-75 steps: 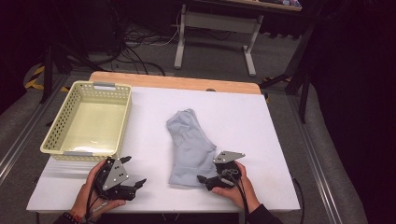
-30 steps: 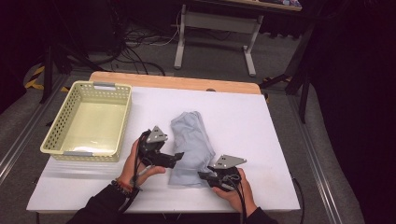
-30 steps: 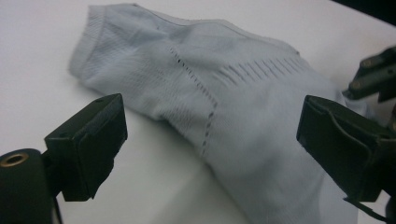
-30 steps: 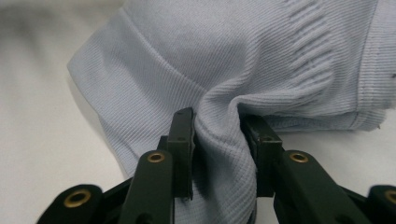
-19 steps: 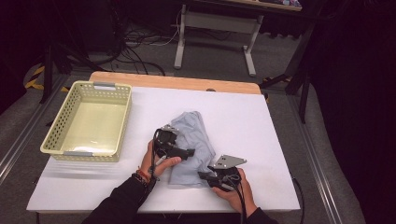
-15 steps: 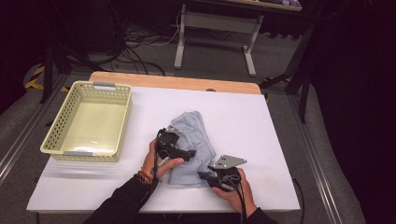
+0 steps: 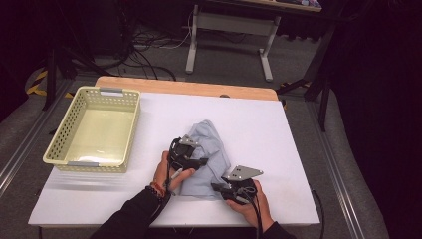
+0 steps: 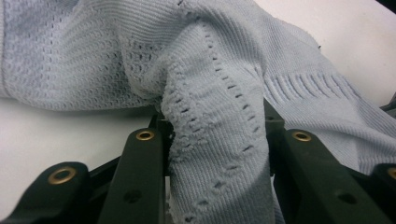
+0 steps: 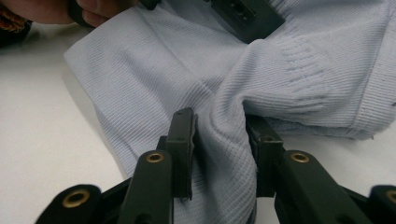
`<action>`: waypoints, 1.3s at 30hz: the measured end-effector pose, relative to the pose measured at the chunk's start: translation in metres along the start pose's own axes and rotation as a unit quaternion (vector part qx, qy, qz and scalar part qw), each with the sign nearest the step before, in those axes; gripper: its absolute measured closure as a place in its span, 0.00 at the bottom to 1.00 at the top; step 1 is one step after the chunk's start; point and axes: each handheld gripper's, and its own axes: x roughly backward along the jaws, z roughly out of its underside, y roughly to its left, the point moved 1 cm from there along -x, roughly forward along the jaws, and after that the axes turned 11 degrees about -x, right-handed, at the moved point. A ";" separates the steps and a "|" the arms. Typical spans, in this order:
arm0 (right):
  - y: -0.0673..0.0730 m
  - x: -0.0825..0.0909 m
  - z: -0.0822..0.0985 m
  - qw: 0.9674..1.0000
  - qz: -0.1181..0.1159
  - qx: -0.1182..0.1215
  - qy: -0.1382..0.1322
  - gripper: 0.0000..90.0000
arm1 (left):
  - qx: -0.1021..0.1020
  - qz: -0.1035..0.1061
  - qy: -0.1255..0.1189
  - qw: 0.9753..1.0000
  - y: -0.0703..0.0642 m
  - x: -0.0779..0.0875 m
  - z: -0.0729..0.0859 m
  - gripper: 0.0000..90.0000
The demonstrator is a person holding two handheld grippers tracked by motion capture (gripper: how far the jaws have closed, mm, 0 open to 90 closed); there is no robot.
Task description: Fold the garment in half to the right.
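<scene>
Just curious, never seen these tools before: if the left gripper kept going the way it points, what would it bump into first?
Probably more of the light blue garment it already pinches; the left gripper points across it.

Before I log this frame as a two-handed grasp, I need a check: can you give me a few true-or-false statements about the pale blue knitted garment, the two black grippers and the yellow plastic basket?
1. The left gripper pinches the pale blue knitted garment. True.
2. The right gripper hangs open, apart from the garment. False: it clamps a fold.
3. The garment lies in the yellow plastic basket. False: on the white table.
4. The basket stands left of the garment. True.
</scene>
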 end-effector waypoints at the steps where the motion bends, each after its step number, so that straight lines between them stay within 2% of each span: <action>1: 0.000 0.000 0.000 1.000 0.000 0.000 0.000 0.76 | 0.000 0.000 0.000 1.000 0.000 0.000 0.000 0.73; 5: 0.000 0.001 0.000 1.000 0.000 0.002 -0.005 0.78 | -0.006 0.001 -0.005 1.000 -0.001 0.002 -0.001 0.74; 11: 0.000 0.005 0.000 1.000 -0.003 0.003 -0.015 0.81 | -0.029 -0.006 -0.015 0.999 -0.005 0.007 -0.004 0.75; 27: 0.009 0.011 -0.006 0.999 0.000 0.021 -0.040 0.84 | -0.041 -0.014 -0.040 0.998 -0.010 0.023 -0.009 0.75; 29: 0.009 0.012 -0.007 0.999 0.001 0.023 -0.043 0.84 | -0.051 -0.016 -0.039 0.998 -0.010 0.024 -0.010 0.75; 39: 0.013 0.016 -0.010 0.998 0.006 0.029 -0.060 0.84 | -0.067 -0.027 -0.049 0.996 -0.013 0.032 -0.016 0.75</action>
